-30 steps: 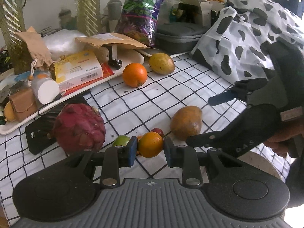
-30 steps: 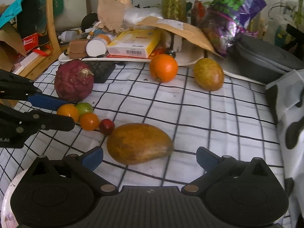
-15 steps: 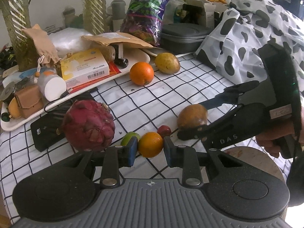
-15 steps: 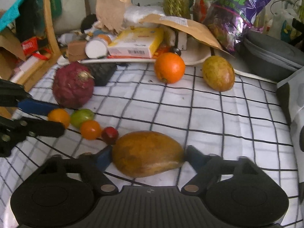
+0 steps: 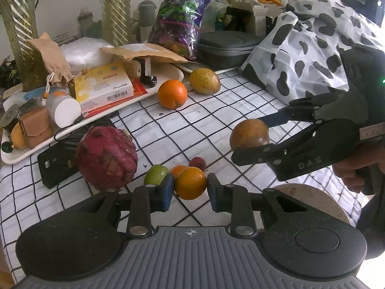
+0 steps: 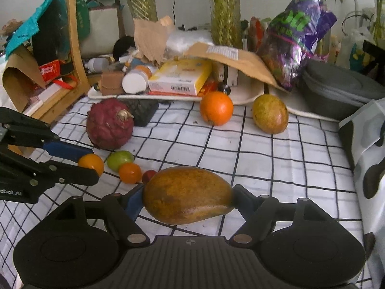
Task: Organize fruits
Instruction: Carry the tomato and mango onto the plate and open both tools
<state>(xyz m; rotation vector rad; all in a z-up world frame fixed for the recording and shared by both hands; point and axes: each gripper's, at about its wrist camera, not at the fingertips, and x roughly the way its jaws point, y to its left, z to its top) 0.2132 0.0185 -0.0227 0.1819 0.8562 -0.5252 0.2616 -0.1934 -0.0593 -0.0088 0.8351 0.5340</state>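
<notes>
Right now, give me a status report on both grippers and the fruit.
Left gripper shut on small orange fruit. Right gripper shut on mango, lifted. Dragon fruit close beside left fingers.
</notes>
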